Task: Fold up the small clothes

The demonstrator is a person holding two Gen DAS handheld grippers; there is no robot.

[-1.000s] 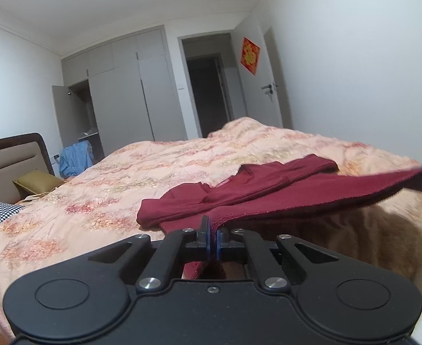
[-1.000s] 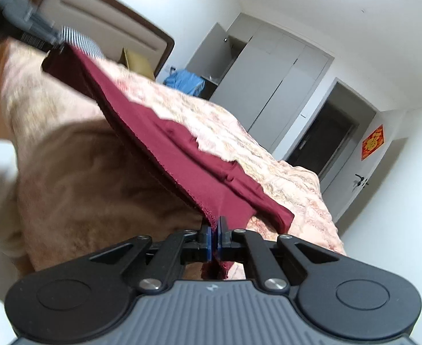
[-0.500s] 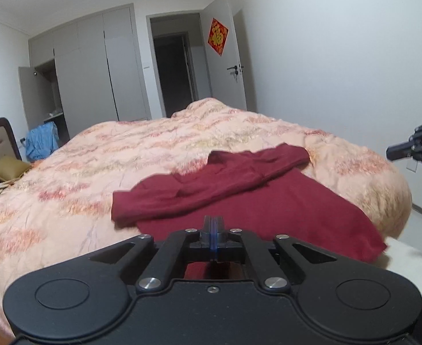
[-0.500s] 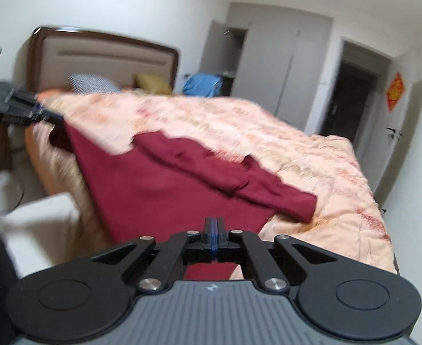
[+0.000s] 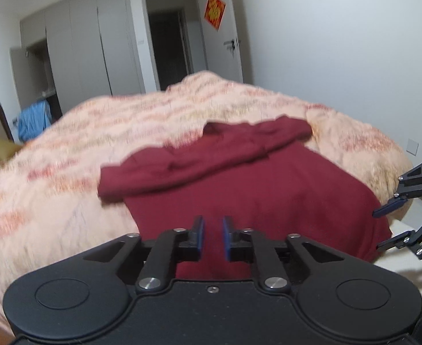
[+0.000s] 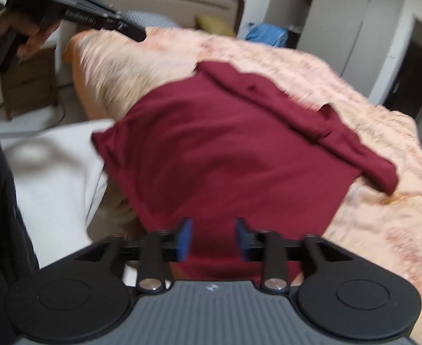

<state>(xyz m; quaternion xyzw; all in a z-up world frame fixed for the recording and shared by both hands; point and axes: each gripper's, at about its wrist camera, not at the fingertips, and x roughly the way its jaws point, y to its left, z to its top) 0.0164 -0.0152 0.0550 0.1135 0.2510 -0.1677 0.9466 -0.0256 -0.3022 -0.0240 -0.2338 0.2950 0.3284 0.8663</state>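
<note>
Maroon garment (image 5: 256,189) flat on bed (image 5: 67,172)

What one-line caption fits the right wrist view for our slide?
Right gripper opening above a dark red garment spread on the peach bedspread, sleeves folded across its far edge.

No writing can be read. A red sign (image 5: 215,11) with a gold mark hangs on the far door (image 5: 225,37), too blurred to make out.
</note>
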